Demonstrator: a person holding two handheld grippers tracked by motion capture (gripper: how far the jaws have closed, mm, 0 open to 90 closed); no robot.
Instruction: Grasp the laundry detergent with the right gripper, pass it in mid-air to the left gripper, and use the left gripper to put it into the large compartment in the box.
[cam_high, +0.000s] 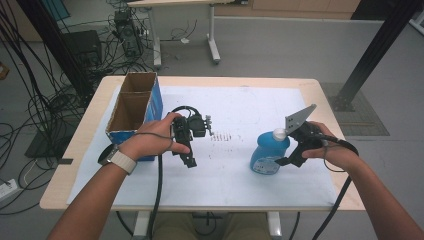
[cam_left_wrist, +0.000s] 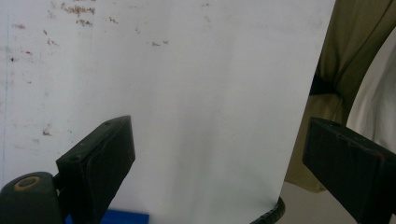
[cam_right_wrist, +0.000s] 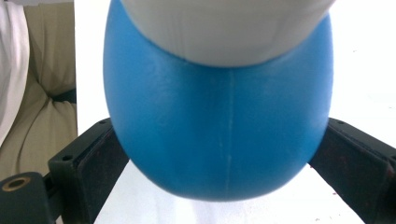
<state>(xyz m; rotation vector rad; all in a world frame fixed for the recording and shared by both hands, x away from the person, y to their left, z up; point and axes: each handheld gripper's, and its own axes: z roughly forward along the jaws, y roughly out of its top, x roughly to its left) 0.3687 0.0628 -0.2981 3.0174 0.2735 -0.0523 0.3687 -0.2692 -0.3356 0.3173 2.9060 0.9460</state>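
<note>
Standing at the table's left edge, a blue-sided cardboard box (cam_high: 134, 107) with two open compartments lay just beside the person's left hand (cam_high: 150, 140). The left gripper (cam_high: 189, 159) hovered over the white sheet (cam_high: 240, 170), its jaws spread wide with nothing between them. Farther right, the blue bottle (cam_high: 270, 152) with a white cap (cam_high: 279, 133) stood upright on the sheet. The right gripper (cam_high: 284, 161) straddled its body, a jaw against each flank, gripping or very nearly so. To do this step well, I judged the squeeze should be firm and even on the rounded, slick-looking sides, and the bottle kept upright in any lift so it could not slip or tip.
</note>
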